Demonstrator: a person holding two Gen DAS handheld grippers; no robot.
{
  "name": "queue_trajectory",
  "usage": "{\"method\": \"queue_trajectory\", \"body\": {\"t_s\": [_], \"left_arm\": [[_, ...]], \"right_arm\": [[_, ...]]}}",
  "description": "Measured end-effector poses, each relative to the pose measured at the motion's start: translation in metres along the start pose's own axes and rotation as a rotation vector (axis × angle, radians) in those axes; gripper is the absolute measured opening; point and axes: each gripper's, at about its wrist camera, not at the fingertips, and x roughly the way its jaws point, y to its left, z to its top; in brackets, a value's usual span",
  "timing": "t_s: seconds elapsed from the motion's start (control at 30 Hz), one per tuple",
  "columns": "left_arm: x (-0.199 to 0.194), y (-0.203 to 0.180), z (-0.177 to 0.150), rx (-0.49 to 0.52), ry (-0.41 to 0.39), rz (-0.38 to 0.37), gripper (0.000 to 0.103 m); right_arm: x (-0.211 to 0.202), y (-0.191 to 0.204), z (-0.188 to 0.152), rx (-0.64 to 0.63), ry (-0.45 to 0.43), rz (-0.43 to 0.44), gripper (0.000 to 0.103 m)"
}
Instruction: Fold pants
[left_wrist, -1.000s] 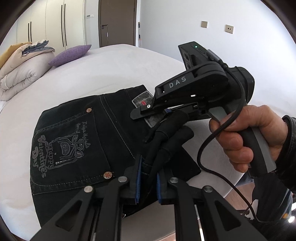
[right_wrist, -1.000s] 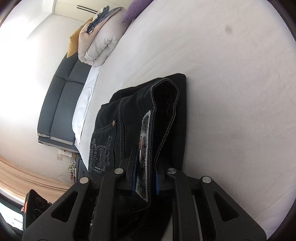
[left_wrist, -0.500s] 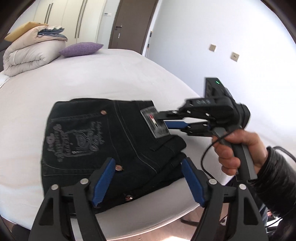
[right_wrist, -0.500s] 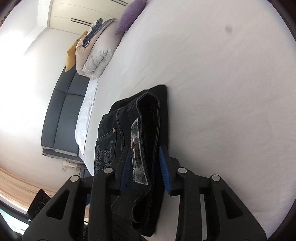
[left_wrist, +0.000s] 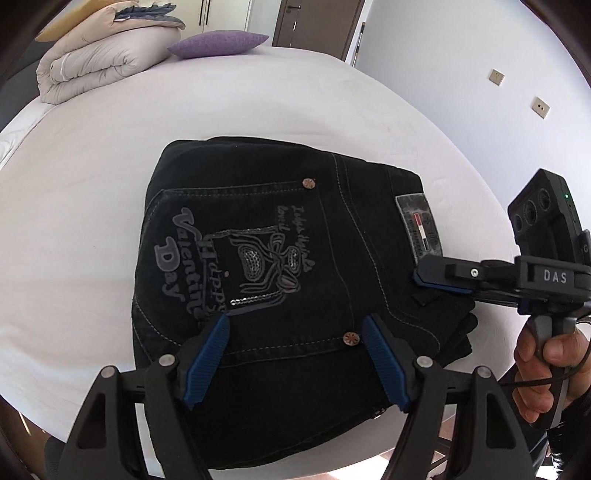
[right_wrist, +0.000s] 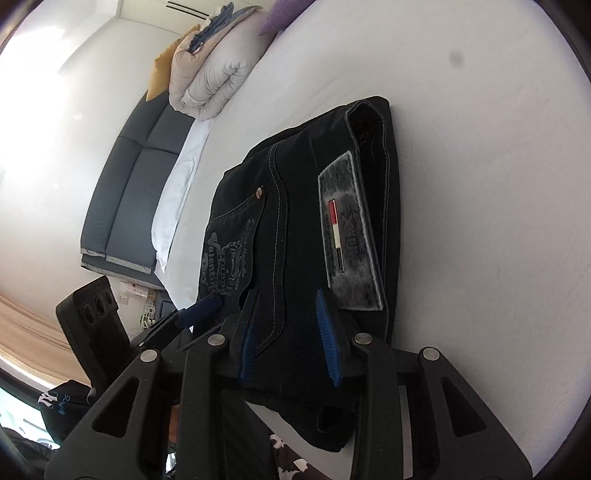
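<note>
The black jeans (left_wrist: 295, 258) lie folded in a compact stack on the white bed, back pocket with grey lettering facing up; they also show in the right wrist view (right_wrist: 295, 240). A grey waistband patch (left_wrist: 419, 229) sits at their right edge. My left gripper (left_wrist: 295, 362) is open and empty, hovering over the near edge of the stack. My right gripper (right_wrist: 288, 328) is open over the waistband corner, holding nothing; in the left wrist view its fingers (left_wrist: 439, 275) stand beside the patch.
The white bed (left_wrist: 258, 103) spreads around the jeans, with its edge close to me. A folded beige duvet (left_wrist: 107, 62) and a purple pillow (left_wrist: 218, 42) lie at the far end. A dark sofa (right_wrist: 125, 184) stands beyond the bed.
Both grippers were shut on the jeans' edge a second ago; both have opened and let go. The left gripper has pulled back and up, and the stack lies flat on the bed.
</note>
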Motion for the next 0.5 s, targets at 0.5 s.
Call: {"method": "queue_trajectory", "body": {"t_s": [0.5], "left_arm": [[0.000, 0.000, 0.000, -0.007, -0.009, -0.015, 0.077]], "right_arm": [[-0.066, -0.030, -0.050, 0.042, -0.070, -0.034, 0.030]]}}
